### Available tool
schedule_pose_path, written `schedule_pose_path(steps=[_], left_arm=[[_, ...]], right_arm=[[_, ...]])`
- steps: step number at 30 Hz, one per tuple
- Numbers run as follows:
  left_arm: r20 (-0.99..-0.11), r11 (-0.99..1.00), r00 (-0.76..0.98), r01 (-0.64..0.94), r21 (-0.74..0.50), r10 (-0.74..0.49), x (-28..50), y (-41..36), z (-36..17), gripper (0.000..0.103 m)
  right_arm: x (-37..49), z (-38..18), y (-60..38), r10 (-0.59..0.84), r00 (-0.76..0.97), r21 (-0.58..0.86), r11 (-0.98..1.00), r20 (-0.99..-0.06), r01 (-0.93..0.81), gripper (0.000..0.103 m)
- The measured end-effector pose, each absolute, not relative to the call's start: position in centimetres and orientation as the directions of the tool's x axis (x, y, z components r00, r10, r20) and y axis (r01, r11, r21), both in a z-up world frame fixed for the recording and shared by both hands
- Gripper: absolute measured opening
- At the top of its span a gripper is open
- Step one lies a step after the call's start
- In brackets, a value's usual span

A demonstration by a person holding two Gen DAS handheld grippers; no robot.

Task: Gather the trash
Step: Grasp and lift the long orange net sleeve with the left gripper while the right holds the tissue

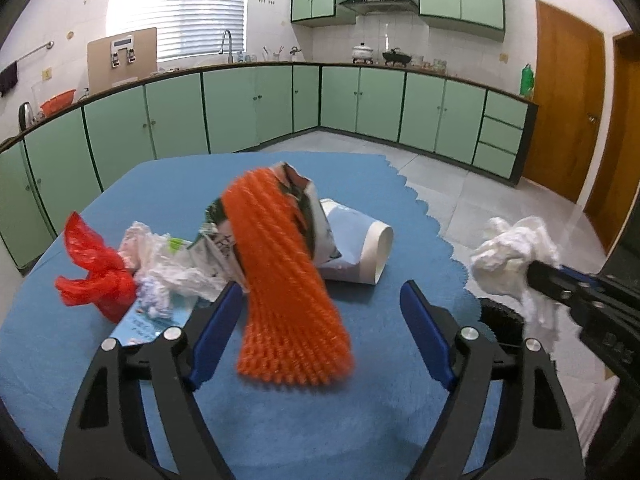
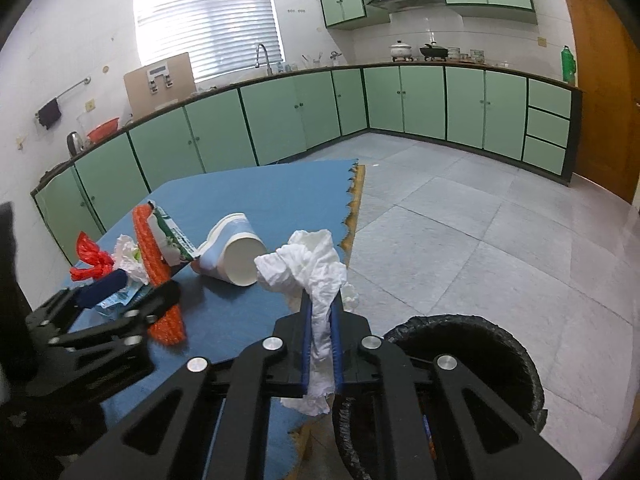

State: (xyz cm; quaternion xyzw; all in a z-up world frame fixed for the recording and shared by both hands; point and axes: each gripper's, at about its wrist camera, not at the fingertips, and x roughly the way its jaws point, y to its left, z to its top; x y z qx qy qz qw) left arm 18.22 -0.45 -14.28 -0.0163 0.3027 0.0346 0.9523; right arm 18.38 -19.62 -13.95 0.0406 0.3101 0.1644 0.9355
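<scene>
Nearest the lens on the right side, a crumpled white tissue [image 2: 316,276] is pinched between the blue pads of the right hand-held gripper [image 2: 322,312], whose jaws are pressed tight on it, with loose folds bunching above the tips and hanging below them. It hangs clear of the tabletop [image 2: 240,312], just past its near right edge and beside the black-lined bin [image 2: 480,344] on the floor, which seems the reason for carrying it there: the bin sits just to the right, so a short move should put the tissue over it.

On the other side, the left hand-held gripper [image 1: 322,300] stands wide, holding nothing. An orange foam net [image 1: 280,280] lies between its fingers but neither pad presses on it; the net's near end looks blurred and lifted, leaning on the printed wrapper [image 1: 308,216] behind it. Most likely this is the next piece to be taken.

Farther out, the rest of the trash is heaped together at mid-table: a paper cup [image 1: 360,248] on its side to the right of the wrapper, crumpled white plastic [image 1: 168,268] to its left, and a red plastic bag [image 1: 96,272] at far left. A bluish paper [image 1: 148,320] lies flat under that heap.
</scene>
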Motion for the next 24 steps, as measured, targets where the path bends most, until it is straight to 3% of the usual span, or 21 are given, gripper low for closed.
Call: schedule_pose_path(steps=[5,11,18,24], left_arm=[[-0.625,0.995,0.777,-0.103,-0.006,0.076,19.8,-0.6,-15.3,0.066],[-0.641,0.994,0.765,-0.108,-0.033,0.062,20.1,0.1,-15.2,0.031],[-0.623,0.992,0.780,-0.110,-0.059,0.049,18.4,1.0,-14.3,0.015],[-0.575,0.993,0.818,-0.086,-0.080,0.024,15.6,1.7,-12.0,0.012]], right_arm=[[18.7,-14.2,-20.2,0.334,0.755,0.195,0.943,-0.565,-0.271,0.009],[18.7,-14.7,-20.1,0.342,0.748,0.208,0.940,-0.569,-0.271,0.009],[18.3,-14.3,-20.2,0.342,0.753,0.207,0.940,-0.562,-0.273,0.009],[17.6,-13.7,-19.6,0.353,0.759,0.202,0.936,-0.547,-0.290,0.009]])
